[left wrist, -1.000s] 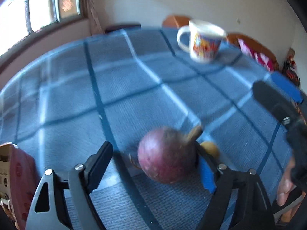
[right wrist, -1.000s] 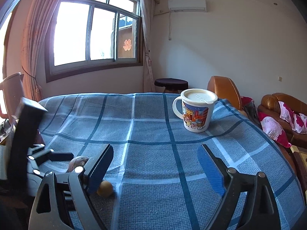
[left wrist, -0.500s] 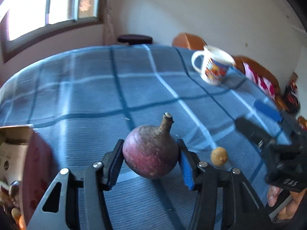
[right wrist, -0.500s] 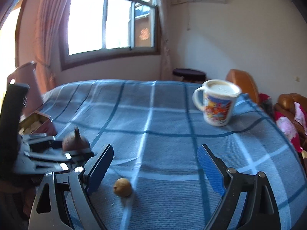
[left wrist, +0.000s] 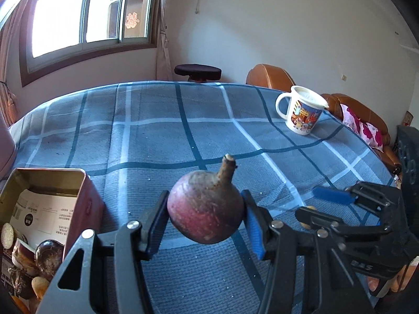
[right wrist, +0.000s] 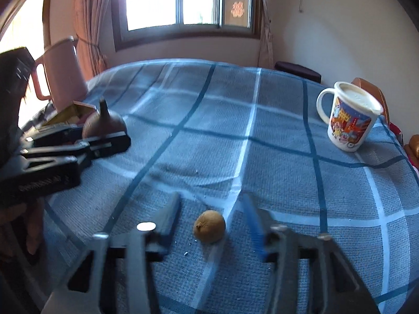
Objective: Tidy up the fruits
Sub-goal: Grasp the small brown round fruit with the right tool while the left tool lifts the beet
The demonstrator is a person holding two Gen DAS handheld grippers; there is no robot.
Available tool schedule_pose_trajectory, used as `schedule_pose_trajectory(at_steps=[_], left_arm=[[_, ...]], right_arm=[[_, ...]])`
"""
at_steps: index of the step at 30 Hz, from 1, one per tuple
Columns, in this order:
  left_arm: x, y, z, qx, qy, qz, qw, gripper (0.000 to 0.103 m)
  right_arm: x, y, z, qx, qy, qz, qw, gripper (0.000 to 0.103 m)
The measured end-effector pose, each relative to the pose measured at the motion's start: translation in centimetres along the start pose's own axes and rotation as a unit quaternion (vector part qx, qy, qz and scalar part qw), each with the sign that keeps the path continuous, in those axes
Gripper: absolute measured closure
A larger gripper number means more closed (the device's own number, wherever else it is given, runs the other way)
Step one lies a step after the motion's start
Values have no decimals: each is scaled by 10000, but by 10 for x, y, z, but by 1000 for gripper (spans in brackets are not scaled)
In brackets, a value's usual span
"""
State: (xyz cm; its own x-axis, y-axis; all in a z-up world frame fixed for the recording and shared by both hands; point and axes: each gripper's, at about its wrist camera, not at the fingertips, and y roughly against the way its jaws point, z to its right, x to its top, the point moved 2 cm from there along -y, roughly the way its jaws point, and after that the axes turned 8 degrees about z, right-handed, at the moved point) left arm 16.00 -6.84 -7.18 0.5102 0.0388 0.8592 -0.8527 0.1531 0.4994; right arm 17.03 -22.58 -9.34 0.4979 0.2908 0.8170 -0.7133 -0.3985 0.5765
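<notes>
Clamping a round, dark-purple fruit (left wrist: 205, 213) with a dull reddish underside and a stubby brown stem pointing up, the left gripper (left wrist: 205, 221) holds it lifted above the blue checked surface (left wrist: 162, 136), both fingers pressed to its sides. Just left stands an open tin box (left wrist: 86, 204) with other fruits inside. The right gripper (right wrist: 209, 226) has its fingers spread wide around a small tan fruit (right wrist: 209, 226) lying on the cloth, touching neither. A cartoon mug (right wrist: 349, 120) stands well apart.
</notes>
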Motion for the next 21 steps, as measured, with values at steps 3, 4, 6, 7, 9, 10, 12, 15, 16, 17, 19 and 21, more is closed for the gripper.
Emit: schedule_pose_trajectory(at_steps=[3, 4, 6, 7, 9, 10, 12, 15, 16, 17, 19, 21], left_arm=[[-1, 3, 2, 16, -46, 56, 10000, 47], [-1, 4, 2, 21, -53, 86, 9999, 47], [-1, 7, 2, 19, -60, 122, 9999, 47], [-1, 8, 2, 13, -63, 133, 9999, 47], [-2, 9, 1, 0, -59, 148, 9999, 47], [-2, 10, 1, -5, -52, 165, 9999, 47], [-2, 13, 0, -12, -42, 199, 9998, 47], [-2, 15, 0, -21, -42, 239, 9997, 47], [-2, 16, 0, -29, -47, 251, 9997, 47], [-3, 16, 0, -34, -52, 260, 9996, 47], [-3, 17, 1, -50, -76, 282, 9996, 47], [-3, 19, 2, -57, -115, 303, 9995, 47]], right_arm=[[-2, -7, -1, -50, 56, -209, 9998, 65], [-3, -7, -1, -39, 65, -237, 9997, 68], [-4, -10, -1, -47, 77, -332, 9994, 72], [-4, -12, -1, -56, 97, -373, 9992, 74], [-4, -12, -3, -95, 157, -397, 9990, 76], [-4, -12, -4, -124, 192, -395, 9990, 76], [-4, -11, -6, -226, 253, -374, 9987, 76], [-2, -6, -6, -296, 296, -251, 9988, 76], [-1, -5, -7, -303, 305, -188, 9989, 76], [0, -2, -6, -322, 310, -120, 9989, 76], [1, 4, -7, -356, 327, 43, 9988, 76], [2, 9, -8, -410, 334, 175, 9984, 76]])
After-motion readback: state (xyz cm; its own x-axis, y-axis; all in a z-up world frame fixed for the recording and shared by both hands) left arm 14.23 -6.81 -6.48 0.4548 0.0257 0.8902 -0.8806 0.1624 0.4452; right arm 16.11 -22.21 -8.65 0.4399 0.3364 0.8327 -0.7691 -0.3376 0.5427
